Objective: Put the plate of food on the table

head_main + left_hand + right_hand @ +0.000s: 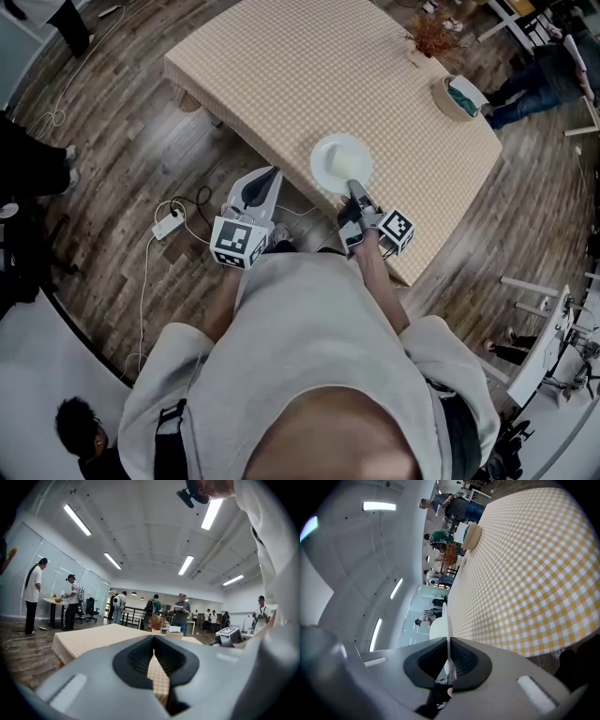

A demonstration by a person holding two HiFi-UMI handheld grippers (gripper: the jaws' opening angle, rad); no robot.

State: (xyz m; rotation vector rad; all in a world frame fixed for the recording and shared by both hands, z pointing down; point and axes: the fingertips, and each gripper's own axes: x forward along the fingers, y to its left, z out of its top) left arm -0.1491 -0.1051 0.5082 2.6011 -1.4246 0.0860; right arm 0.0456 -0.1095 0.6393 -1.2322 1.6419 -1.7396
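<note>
A white plate [341,162] with a pale patch of food hangs over the near edge of the table [309,66], which wears a yellow checked cloth. My right gripper [354,187] is shut on the plate's near rim. In the right gripper view the plate [446,620] shows edge-on, pinched between the dark pads of the right gripper [448,641]. My left gripper [272,172] sits left of the plate, beside the table's edge and off the cloth. In its own view the left gripper [153,641] holds nothing, its jaw tips together.
A round basket [457,97] with something teal in it and a dried plant [433,36] stand at the table's far right end. A power strip [169,223] and cables lie on the wooden floor to the left. People stand and sit around the room [539,80].
</note>
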